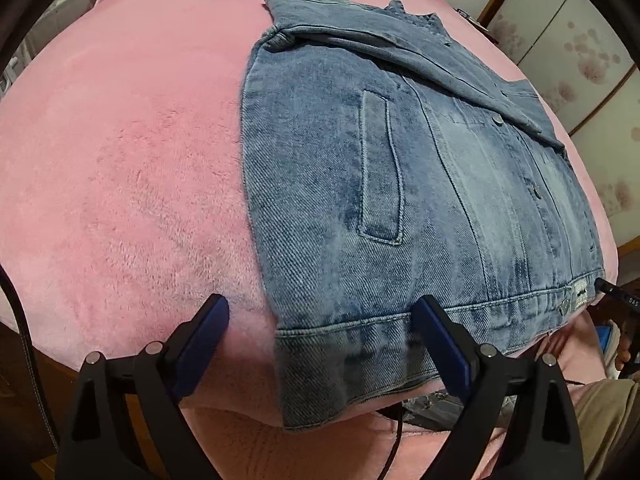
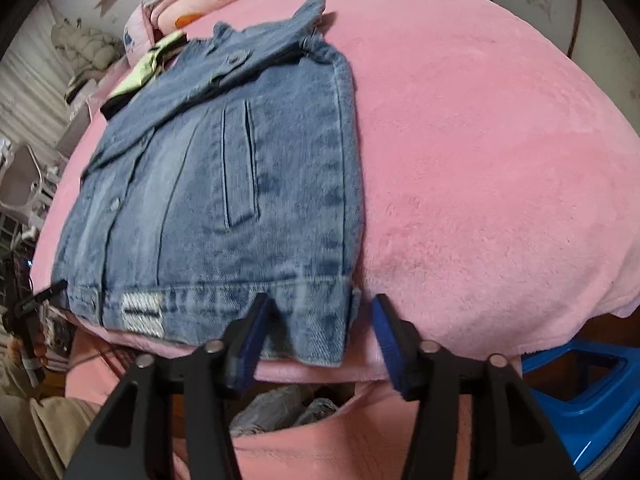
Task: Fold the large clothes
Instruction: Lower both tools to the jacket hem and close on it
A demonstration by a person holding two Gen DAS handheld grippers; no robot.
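At the bed's (image 1: 120, 160) near edge, both grippers (left gripper (image 1: 322, 308), right gripper (image 2: 320, 308)) gape empty around the denim jacket's (image 1: 400, 180) hem corners; pinch both layers evenly before lifting.

A faded blue denim jacket (image 1: 420, 184), coarse twill with stitched seams and dull metal snaps, lies ahead of both grippers on a plush pink fleece blanket (image 1: 120, 168). The left gripper (image 1: 324, 320) and right gripper (image 2: 320, 312) show matt black plastic arms, blue rubbery pads and shiny metal pins.
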